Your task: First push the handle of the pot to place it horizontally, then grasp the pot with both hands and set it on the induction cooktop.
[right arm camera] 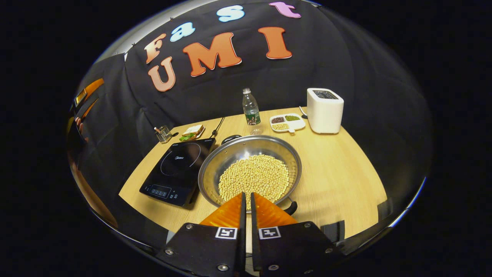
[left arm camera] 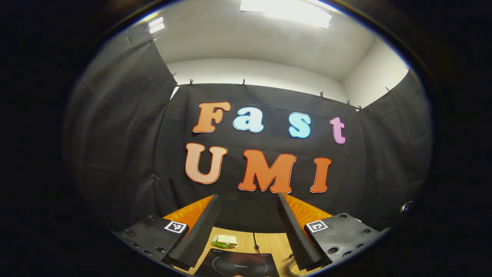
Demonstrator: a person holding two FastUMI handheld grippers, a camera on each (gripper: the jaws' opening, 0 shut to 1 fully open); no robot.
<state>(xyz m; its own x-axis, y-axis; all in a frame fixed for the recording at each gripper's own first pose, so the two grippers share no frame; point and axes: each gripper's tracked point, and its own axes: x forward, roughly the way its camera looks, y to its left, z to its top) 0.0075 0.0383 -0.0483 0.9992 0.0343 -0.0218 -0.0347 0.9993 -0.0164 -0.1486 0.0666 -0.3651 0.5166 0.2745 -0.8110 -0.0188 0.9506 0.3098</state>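
Wooden table [right arm camera: 338, 173], pot [right arm camera: 250, 169] beside cooktop [right arm camera: 178, 171]; left jaws apart, right jaws seemingly together.

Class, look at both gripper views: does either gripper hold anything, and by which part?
Nothing is held. The left gripper is open on air; the right gripper is shut above the pot, gripping nothing.

Steel-grey pot [right arm camera: 250, 169], pale yellow soybeans [right arm camera: 253, 177]; glossy black induction cooktop [right arm camera: 177, 171] left of it; white toaster [right arm camera: 324, 110]; light wood-grain table [right arm camera: 338, 177]; clear, green-labelled bottle [right arm camera: 251, 109].
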